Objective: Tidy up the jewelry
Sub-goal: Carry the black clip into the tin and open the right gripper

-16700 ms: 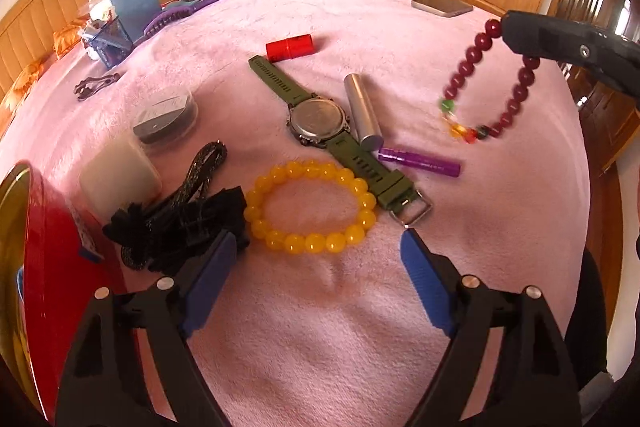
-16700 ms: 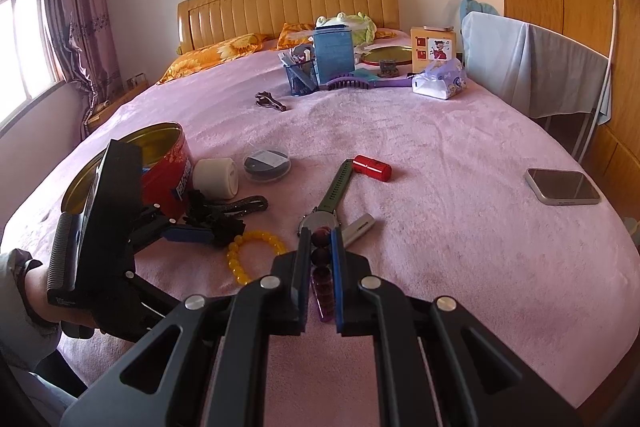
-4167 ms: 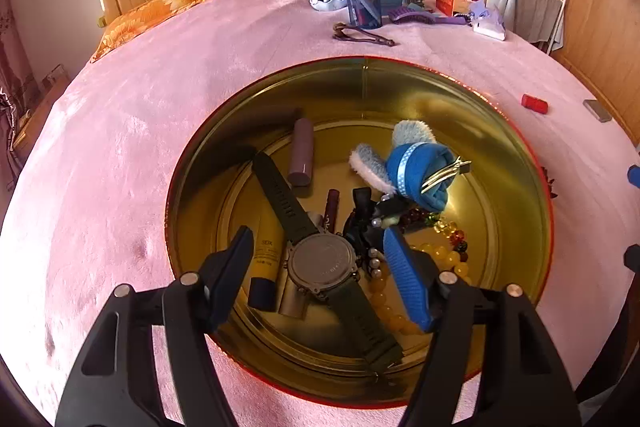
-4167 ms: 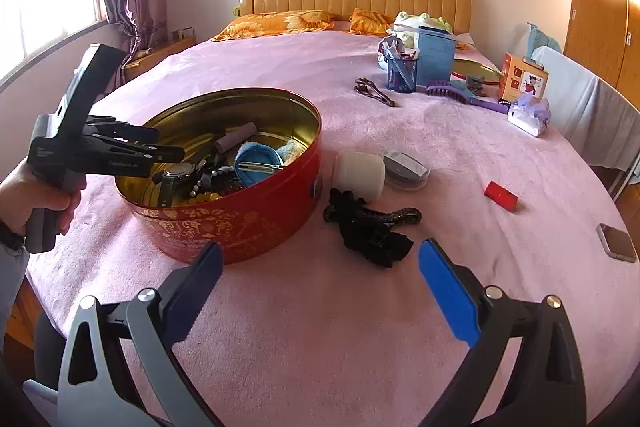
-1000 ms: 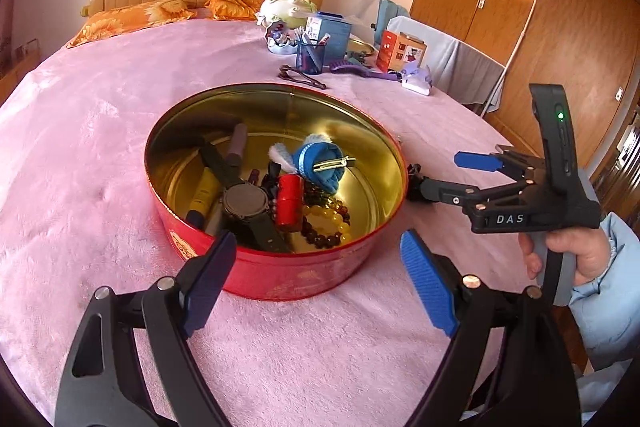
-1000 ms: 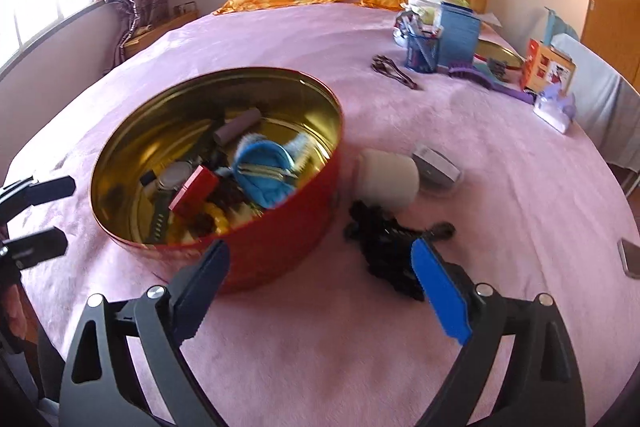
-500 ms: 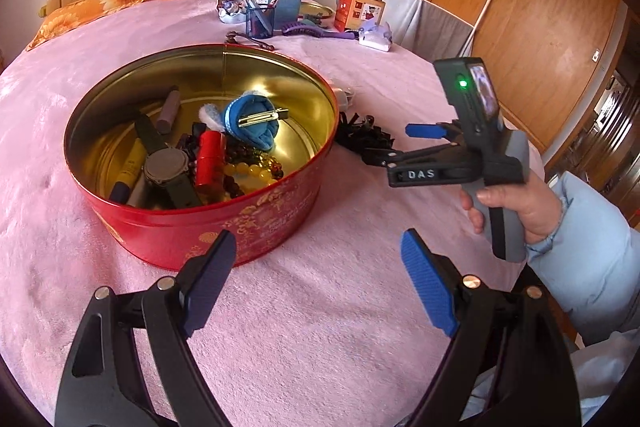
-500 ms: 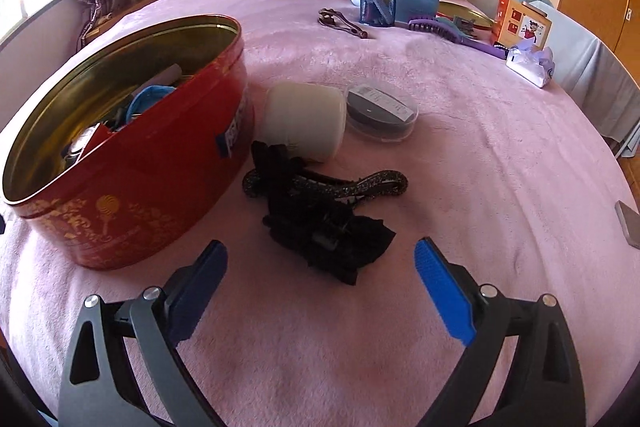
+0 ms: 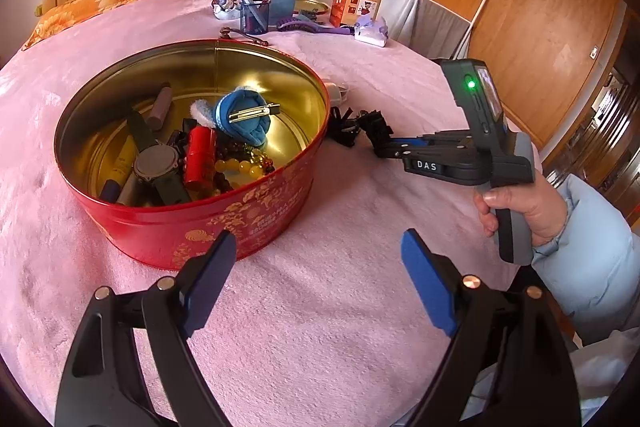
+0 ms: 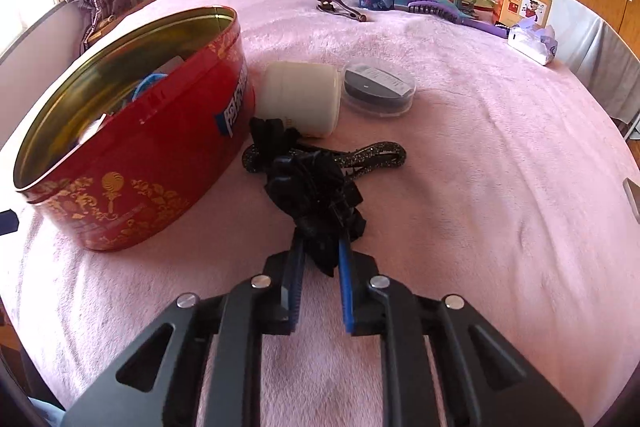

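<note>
Right gripper (image 10: 320,259) is pinched nearly closed on the near end of the black hair bow (image 10: 316,195), which lies on the blanket straight ahead of it. Looks soft, light and floppy; best held by its bunched middle. Red tin (image 10: 132,163) sits ahead-left. Left gripper (image 9: 316,283) is wide open, empty.

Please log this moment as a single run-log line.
step: grasp | right gripper: shut on black hair accessory on bedspread | left gripper: open, idle | red tin: beside accessory, part filled
</note>
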`<action>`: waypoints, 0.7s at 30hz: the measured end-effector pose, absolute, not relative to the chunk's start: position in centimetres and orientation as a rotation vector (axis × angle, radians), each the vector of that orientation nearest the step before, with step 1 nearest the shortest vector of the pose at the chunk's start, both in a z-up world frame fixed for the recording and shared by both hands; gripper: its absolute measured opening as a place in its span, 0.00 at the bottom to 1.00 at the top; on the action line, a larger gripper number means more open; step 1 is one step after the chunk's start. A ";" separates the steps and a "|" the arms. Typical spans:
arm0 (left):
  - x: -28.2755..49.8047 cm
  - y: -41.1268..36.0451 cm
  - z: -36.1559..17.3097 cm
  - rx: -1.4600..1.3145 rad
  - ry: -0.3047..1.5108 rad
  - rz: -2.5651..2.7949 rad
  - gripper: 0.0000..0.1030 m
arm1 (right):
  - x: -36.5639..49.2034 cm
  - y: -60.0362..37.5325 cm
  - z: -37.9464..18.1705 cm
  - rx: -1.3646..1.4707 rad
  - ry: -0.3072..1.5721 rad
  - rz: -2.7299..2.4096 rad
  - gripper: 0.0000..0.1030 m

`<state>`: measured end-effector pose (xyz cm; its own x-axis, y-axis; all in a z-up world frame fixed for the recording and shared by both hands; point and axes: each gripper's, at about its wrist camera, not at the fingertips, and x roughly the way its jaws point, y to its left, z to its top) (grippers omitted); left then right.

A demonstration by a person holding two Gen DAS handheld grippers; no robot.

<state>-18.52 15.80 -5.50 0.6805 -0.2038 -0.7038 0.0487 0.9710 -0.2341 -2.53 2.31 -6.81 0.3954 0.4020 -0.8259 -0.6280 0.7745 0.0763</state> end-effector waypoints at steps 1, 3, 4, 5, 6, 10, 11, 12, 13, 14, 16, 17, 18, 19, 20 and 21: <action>-18.5 15.8 -5.4 -0.202 0.810 -0.142 0.80 | -2.7 2.1 -6.5 -0.265 0.957 0.662 0.16; -18.5 15.7 -5.3 -0.202 0.808 -0.138 0.80 | -3.0 1.8 -6.1 -0.264 0.948 0.663 0.15; -18.5 15.7 -5.2 -0.202 0.806 -0.138 0.80 | -3.2 1.7 -5.9 -0.262 0.944 0.663 0.15; -18.6 15.7 -5.1 -0.201 0.803 -0.139 0.80 | -3.3 1.5 -5.6 -0.257 0.940 0.663 0.14; -18.7 15.6 -5.1 -0.199 0.801 -0.140 0.80 | -3.5 1.4 -5.3 -0.250 0.940 0.669 0.14; -19.1 15.5 -4.6 -0.193 0.786 -0.138 0.80 | -4.8 0.9 -3.3 -0.226 0.900 0.701 0.13; -19.2 15.6 -4.6 -0.192 0.781 -0.134 0.80 | -5.3 0.9 -2.7 -0.220 0.886 0.711 0.13; -19.3 15.8 -4.5 -0.191 0.776 -0.126 0.80 | -5.9 0.9 -1.9 -0.216 0.864 0.723 0.13; -19.4 16.2 -4.4 -0.192 0.770 -0.115 0.80 | -6.5 1.2 -1.0 -0.214 0.845 0.740 0.13; -19.6 16.7 -4.3 -0.197 0.762 -0.098 0.80 | -7.0 1.5 -0.1 -0.214 0.824 0.760 0.13; -19.8 17.9 -3.9 -0.211 0.742 -0.060 0.80 | -7.7 2.7 1.5 -0.213 0.791 0.807 0.13; -19.9 18.7 -3.7 -0.217 0.731 -0.034 0.80 | -8.0 3.4 2.2 -0.212 0.780 0.835 0.14; -20.0 19.3 -3.4 -0.215 0.720 -0.004 0.80 | -8.2 4.5 2.8 -0.213 0.772 0.868 0.14; -20.0 20.0 -3.3 -0.212 0.711 0.027 0.80 | -8.5 5.7 3.2 -0.218 0.766 0.894 0.14; -20.1 20.8 -3.2 -0.216 0.704 0.056 0.80 | -8.7 7.0 3.5 -0.227 0.763 0.919 0.14; -20.3 21.5 -3.2 -0.230 0.698 0.078 0.80 | -8.8 8.4 3.8 -0.241 0.764 0.943 0.14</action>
